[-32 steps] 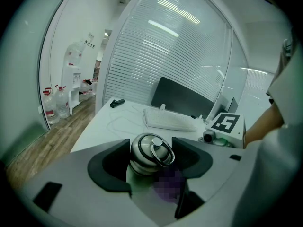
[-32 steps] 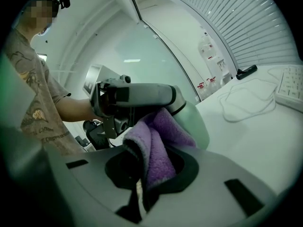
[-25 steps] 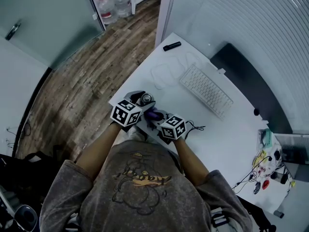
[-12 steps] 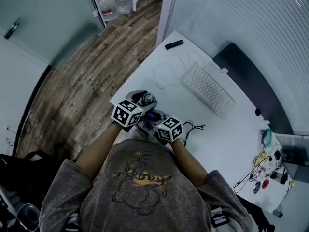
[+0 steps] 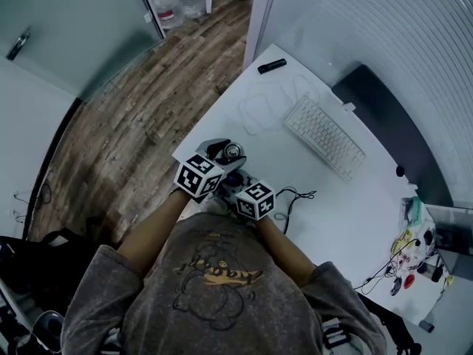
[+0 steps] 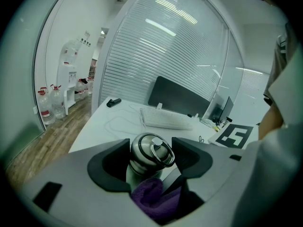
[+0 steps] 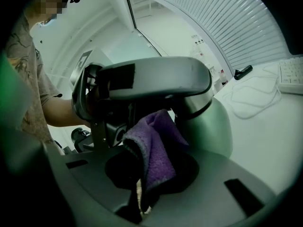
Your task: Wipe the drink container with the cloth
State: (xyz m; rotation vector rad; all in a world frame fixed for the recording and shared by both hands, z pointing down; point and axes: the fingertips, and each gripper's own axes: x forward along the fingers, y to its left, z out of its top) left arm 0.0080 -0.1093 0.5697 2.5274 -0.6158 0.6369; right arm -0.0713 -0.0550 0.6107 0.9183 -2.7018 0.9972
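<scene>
A steel drink container [image 6: 151, 154] with a ring lid sits between the jaws of my left gripper [image 6: 150, 161], which is shut on it. From the head view the container [image 5: 231, 152] is at the near-left corner of the white desk [image 5: 347, 213], with the left gripper [image 5: 220, 160] around it. My right gripper [image 7: 147, 174] is shut on a purple cloth [image 7: 154, 148], and the cloth is pressed against the container's rounded body [image 7: 213, 126]. The cloth [image 6: 152, 197] also shows just under the container's neck. In the head view the right gripper [image 5: 241, 185] lies close beside the left one, and the cloth is mostly hidden.
A white keyboard [image 5: 325, 137] and a looped white cable [image 5: 259, 109] lie further back on the desk. A black marker-like object [image 5: 271, 66] rests at the far corner. Small clutter [image 5: 410, 254] sits at the right. A black cable [image 5: 295, 197] runs beside my right gripper. Wooden floor lies past the desk's left edge.
My right gripper has slid left along the container, closer to the left gripper, and less purple cloth shows from above. The left gripper keeps its hold.
</scene>
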